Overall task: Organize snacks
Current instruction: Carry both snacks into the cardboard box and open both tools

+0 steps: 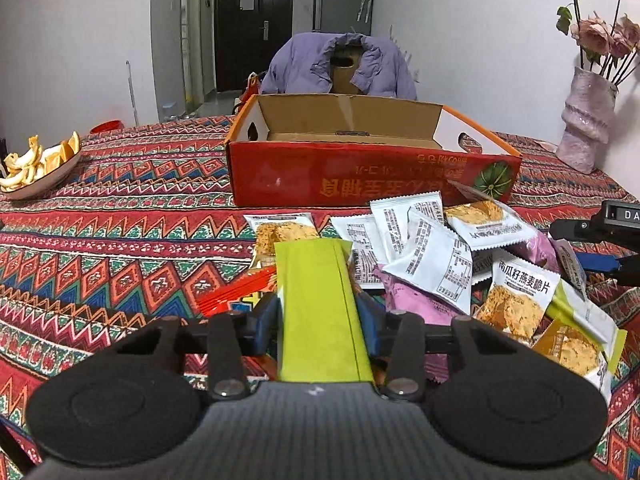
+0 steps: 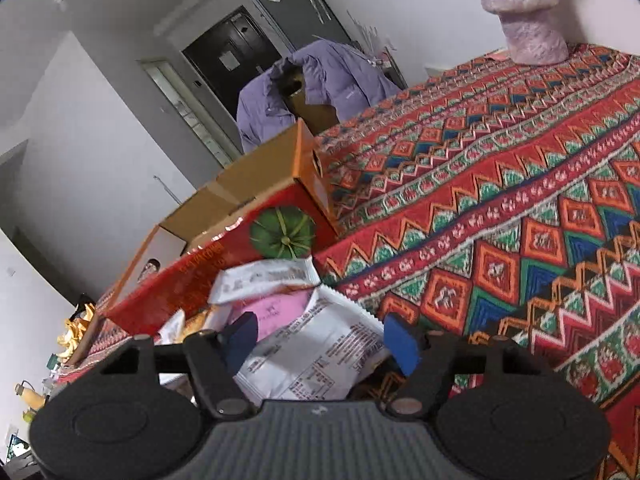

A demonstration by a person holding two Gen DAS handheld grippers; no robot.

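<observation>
The left gripper (image 1: 318,312) is closed on a green packet (image 1: 320,312); both blue fingers (image 1: 266,314) press against its long sides, and the packet projects forward over the heap of snacks. The heap lies on the tabletop (image 1: 120,240), which is covered by a patterned red cloth, directly in front of the red cardboard box (image 1: 360,176). The box is open at the top, and no contents can be seen in the visible part of its interior. The heap includes white packets (image 1: 432,264) lying print side up, pink packets (image 1: 412,300), packets showing an oat crisp picture (image 1: 516,300) and a red-orange packet (image 1: 236,292) beside the left fingers.

The right gripper (image 2: 320,336) is positioned at the right edge of the heap with its fingers (image 2: 400,340) spread on either side of a white packet (image 2: 320,352). The fingers stand apart from the packet's edges, so no grip is established. A pink packet (image 2: 280,312) lies just beyond it, and a further white packet (image 2: 264,280) rests against the box wall.

A plate of orange peel (image 1: 36,168) sits well to the left, and a pale vase (image 1: 586,120) of flowers stands at the far right.
</observation>
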